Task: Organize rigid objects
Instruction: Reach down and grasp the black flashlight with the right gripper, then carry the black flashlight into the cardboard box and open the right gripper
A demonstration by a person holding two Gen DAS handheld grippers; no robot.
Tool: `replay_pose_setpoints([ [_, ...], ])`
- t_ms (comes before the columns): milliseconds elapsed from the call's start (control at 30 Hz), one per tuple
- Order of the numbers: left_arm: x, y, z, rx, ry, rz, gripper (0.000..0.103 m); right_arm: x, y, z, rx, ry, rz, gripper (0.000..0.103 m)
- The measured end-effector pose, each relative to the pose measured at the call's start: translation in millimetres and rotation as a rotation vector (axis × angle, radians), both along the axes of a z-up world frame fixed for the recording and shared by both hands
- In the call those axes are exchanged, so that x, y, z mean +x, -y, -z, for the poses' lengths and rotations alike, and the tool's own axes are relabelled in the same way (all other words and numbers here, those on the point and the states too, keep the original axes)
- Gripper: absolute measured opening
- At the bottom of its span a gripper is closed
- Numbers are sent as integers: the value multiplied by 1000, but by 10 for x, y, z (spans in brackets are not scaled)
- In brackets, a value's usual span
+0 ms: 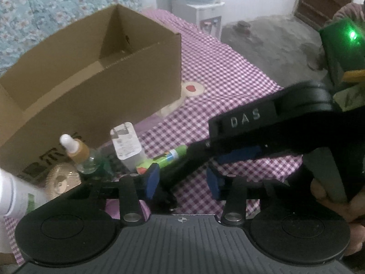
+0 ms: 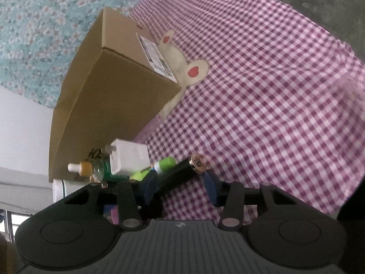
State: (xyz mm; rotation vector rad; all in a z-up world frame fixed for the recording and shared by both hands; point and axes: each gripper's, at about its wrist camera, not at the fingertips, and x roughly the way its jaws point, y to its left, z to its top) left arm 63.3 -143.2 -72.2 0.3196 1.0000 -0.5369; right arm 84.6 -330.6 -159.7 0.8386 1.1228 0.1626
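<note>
An open cardboard box (image 1: 95, 75) stands on the purple checked cloth; it also shows in the right wrist view (image 2: 109, 105). In front of it lie a white charger (image 1: 127, 143), a dropper bottle (image 1: 77, 153), a green tube (image 1: 164, 159), a white bottle (image 1: 13, 191) and a round ribbed lid (image 1: 60, 180). My left gripper (image 1: 183, 181) is open, low over the cloth. My right gripper (image 2: 180, 183) is open around a black cylinder with a gold end (image 2: 182, 171), which lies between the blue pads (image 2: 209, 187). The right gripper body (image 1: 251, 125) crosses the left view.
The checked cloth (image 2: 262, 91) with a rabbit patch (image 2: 182, 61) spreads to the right. A water dispenser (image 1: 200, 11) and a grey floor lie beyond the cloth's far edge. A floral curtain (image 2: 34, 34) hangs behind the box.
</note>
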Motion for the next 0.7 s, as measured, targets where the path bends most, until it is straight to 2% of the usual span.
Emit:
replay_pose_setpoints([
  [133, 61, 35, 56, 4, -22, 3, 36, 108, 12, 26, -5, 8, 3, 32],
  [200, 90, 47, 76, 1, -31, -8, 36, 157, 27, 43, 1, 8, 2, 28],
  [500, 269, 176, 247, 44, -104, -24, 35, 330, 25, 71, 19, 16, -28, 27],
  [600, 297, 196, 275, 59, -107, -33, 24, 352, -13, 70, 18, 19, -41, 27],
  [700, 299, 186, 258, 39, -111, -42, 21, 361, -61, 60, 19, 29, -48, 27],
])
